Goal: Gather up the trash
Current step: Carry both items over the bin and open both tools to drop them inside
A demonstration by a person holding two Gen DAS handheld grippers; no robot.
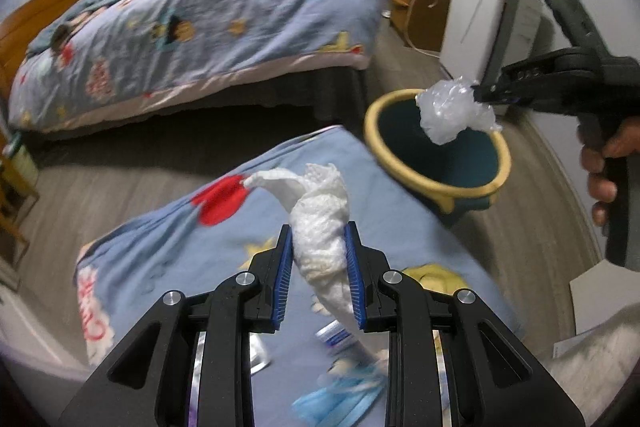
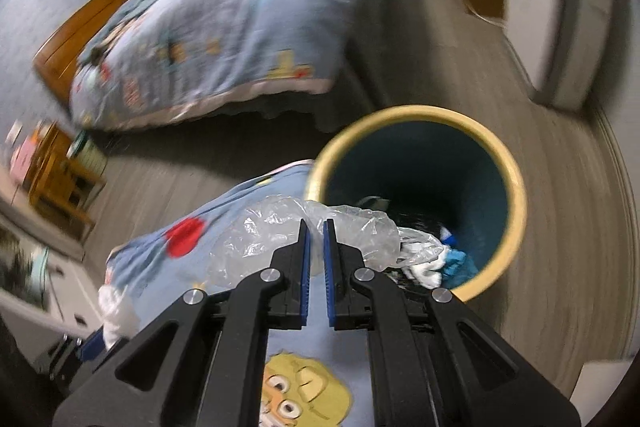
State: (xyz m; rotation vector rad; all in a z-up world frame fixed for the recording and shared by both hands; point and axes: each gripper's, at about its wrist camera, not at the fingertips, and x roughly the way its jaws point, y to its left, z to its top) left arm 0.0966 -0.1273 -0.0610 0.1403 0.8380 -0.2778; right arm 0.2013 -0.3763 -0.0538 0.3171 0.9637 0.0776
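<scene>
My left gripper (image 1: 319, 233) is shut on a crumpled white paper towel (image 1: 322, 223) and holds it above the blue cartoon blanket (image 1: 168, 251). My right gripper (image 2: 316, 227) is shut on a crumpled clear plastic bag (image 2: 264, 239); in the left wrist view the right gripper (image 1: 482, 93) holds the bag (image 1: 454, 111) over the open bin. The bin (image 1: 440, 183) is dark teal with a yellow rim (image 2: 516, 187) and stands on the floor beside the blanket. White and blue trash (image 2: 440, 263) lies inside it.
A blue face mask (image 1: 340, 399) and a small wrapper (image 1: 334, 335) lie on the blanket near me. A bed (image 1: 192, 27) with a blue cover stands across the wood floor. A white cabinet (image 1: 476, 27) and wooden unit (image 1: 416, 11) stand at the right wall.
</scene>
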